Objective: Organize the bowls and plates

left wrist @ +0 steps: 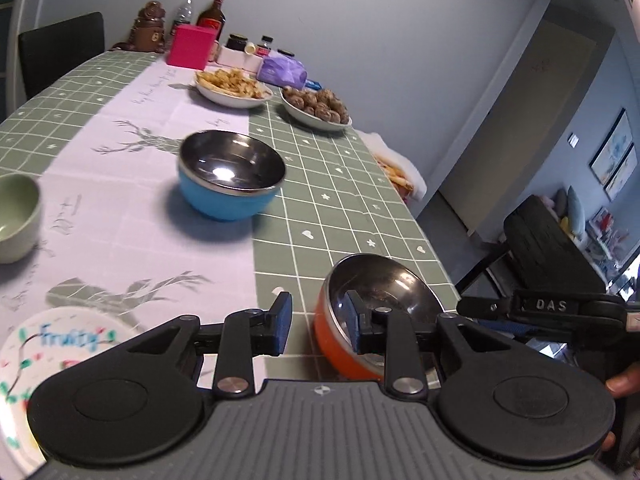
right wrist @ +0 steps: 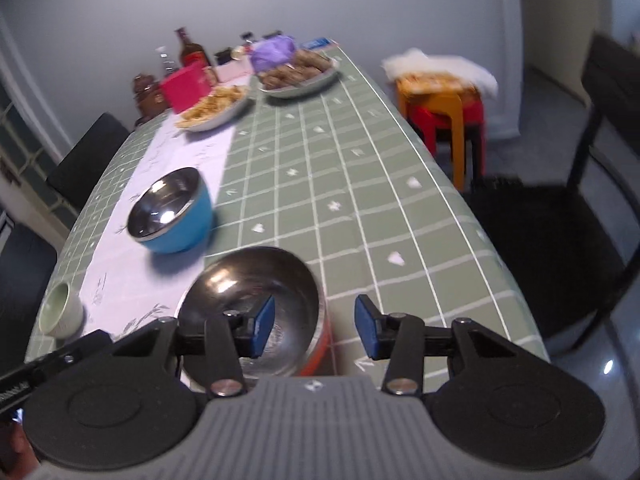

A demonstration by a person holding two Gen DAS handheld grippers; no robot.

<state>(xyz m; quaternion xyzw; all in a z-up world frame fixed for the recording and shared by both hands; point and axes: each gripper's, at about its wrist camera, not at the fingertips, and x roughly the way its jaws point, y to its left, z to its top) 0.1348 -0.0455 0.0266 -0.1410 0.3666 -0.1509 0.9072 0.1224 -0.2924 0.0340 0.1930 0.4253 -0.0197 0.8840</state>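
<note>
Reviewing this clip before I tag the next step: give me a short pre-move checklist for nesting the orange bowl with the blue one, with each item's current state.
1. Left gripper empty: ok, pads apart with nothing between them.
2. Right gripper empty: ok, its jaws stand apart; the orange bowl's rim sits between them but neither pad presses on it.
3. Orange bowl upright and empty: ok.
4. Blue bowl upright and empty, ready to receive: ok.
5. Tablecloth between the two bowls free of things: ok.
6. Green cup and "Fruity" plate apart from the bowls: ok.
</note>
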